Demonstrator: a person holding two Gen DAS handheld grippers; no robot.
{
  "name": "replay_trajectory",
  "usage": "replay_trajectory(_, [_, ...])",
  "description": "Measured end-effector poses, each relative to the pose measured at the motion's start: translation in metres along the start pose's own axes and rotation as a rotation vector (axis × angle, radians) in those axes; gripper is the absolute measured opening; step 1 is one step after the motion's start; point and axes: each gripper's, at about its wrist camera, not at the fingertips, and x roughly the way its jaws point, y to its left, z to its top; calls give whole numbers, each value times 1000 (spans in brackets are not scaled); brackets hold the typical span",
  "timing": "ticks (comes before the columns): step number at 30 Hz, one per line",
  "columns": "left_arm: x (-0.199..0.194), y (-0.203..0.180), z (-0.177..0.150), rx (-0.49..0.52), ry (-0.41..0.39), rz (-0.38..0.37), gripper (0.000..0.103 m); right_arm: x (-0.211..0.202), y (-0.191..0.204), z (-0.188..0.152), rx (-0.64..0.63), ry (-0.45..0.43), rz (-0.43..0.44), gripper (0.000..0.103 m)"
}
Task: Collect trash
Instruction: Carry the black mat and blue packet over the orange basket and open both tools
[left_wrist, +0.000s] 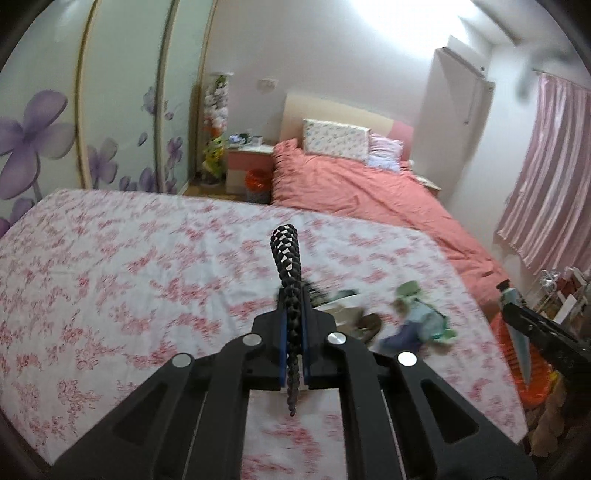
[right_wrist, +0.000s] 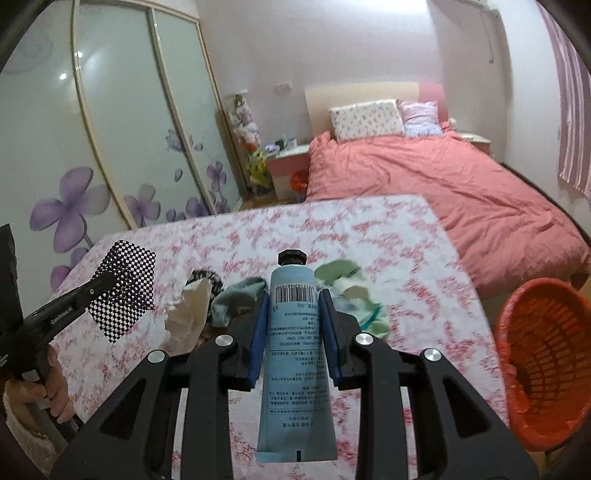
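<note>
Right tongs (right_wrist: 293, 314) clamped on blue tube (right_wrist: 295, 354); left tongs (left_wrist: 293, 325) clamped on checkered wrapper (left_wrist: 287, 258). Risk: tube slips before orange bin (right_wrist: 535, 369), lands on worktop (right_wrist: 424, 295).

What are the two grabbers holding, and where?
Right gripper clamps a light-blue plastic tube around its upper body, below the cap. Left gripper pinches a black-and-white checkered pouch edge.

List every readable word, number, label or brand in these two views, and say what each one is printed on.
Blue tube, held in the right gripper: a barcode with a digit row beneath it, too small to read surely.
Same tube: many lines of fine print, too small and blurred to read.
Left gripper, on its black arm in the right wrist view: small white lettering, blurred, not readable.
Checkered pouch in the left gripper: pattern only, no text.
</note>
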Motion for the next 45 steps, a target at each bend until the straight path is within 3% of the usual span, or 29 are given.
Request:
replay_trajectory(11, [-19, -98, 7, 80, -26, -185, 7, -55, -60, 0, 64, -119, -177, 28])
replay_trajectory(20, [-6, -199, -8, 143, 24, -369, 7, -84, -137, -14, 191, -162, -347, 28])
replay_trajectory(28, [22, -294, -35, 229, 103, -523, 7, -81, -188, -25, 282, -156, -415, 28])
replay_trajectory(38, [67, -378, -67, 309, 198, -621, 7, -80, -248, -34, 400, -166, -434, 28])
replay_trajectory(39, [72, -382, -68, 313, 207, -622, 10, -79, -254, -35, 417, -167, -432, 28])
replay_trajectory(42, [86, -390, -75, 321, 231, -585, 37, -74, -271, -37, 468, -151, -426, 29])
replay_trajectory(45, [95, -381, -80, 322, 239, -532, 41, -73, -271, -42, 481, -142, -443, 50])
